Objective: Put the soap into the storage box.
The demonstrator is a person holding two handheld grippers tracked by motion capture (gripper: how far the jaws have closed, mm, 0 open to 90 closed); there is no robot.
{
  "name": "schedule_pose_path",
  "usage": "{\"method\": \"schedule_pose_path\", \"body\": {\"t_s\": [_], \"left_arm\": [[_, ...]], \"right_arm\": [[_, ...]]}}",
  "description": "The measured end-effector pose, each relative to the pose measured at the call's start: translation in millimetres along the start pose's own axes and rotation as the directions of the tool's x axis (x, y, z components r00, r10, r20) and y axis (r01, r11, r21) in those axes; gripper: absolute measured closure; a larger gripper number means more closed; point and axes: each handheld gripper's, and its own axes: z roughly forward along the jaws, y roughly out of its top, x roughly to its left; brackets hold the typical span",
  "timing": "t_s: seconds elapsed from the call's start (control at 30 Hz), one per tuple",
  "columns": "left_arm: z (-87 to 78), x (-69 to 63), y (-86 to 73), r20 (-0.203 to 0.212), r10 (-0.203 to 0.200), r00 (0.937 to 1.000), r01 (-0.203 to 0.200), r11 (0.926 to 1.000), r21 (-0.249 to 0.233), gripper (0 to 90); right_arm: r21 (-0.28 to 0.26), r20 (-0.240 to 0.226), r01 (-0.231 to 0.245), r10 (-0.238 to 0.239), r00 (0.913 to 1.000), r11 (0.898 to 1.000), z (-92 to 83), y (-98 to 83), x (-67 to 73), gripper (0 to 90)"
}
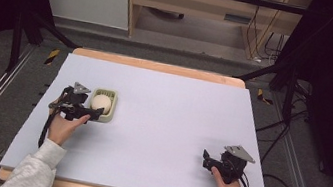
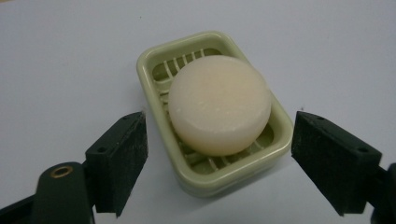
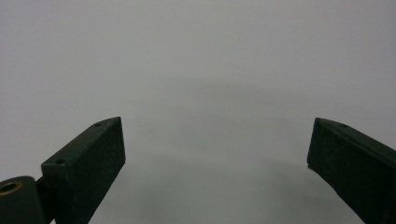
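A round cream soap bar [image 2: 219, 103] [image 1: 100, 103] lies in a pale green slatted soap dish [image 2: 154, 60] [image 1: 112, 94] on the left part of the table. My left gripper [image 2: 219, 154] [image 1: 95, 112] stands open at the dish's near end, one jaw on each side of it, touching neither dish nor soap. My right gripper [image 3: 217, 158] [image 1: 206, 161] is open low over bare table at the front right, with nothing between its jaws.
A light grey mat [image 1: 177, 110] covers the wooden table [image 1: 159, 65]. Beyond the far edge are a cabinet and wooden shelving [image 1: 194, 1]. Black stands and cables [image 1: 281, 91] flank the table on both sides.
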Motion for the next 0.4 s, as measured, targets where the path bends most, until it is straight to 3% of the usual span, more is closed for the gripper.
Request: {"method": "schedule_pose_path", "body": {"t_s": [0.4], "left_arm": [[-23.6, 6.6, -36.5, -0.008, 0.015, 0.9999, -0.015, 0.9996, -0.023, 18.9]], "right_arm": [[-0.002, -0.006, 0.003, -0.003, 1.0000, 1.000, -0.5, 0.0, 0.2, 4.7]]}}
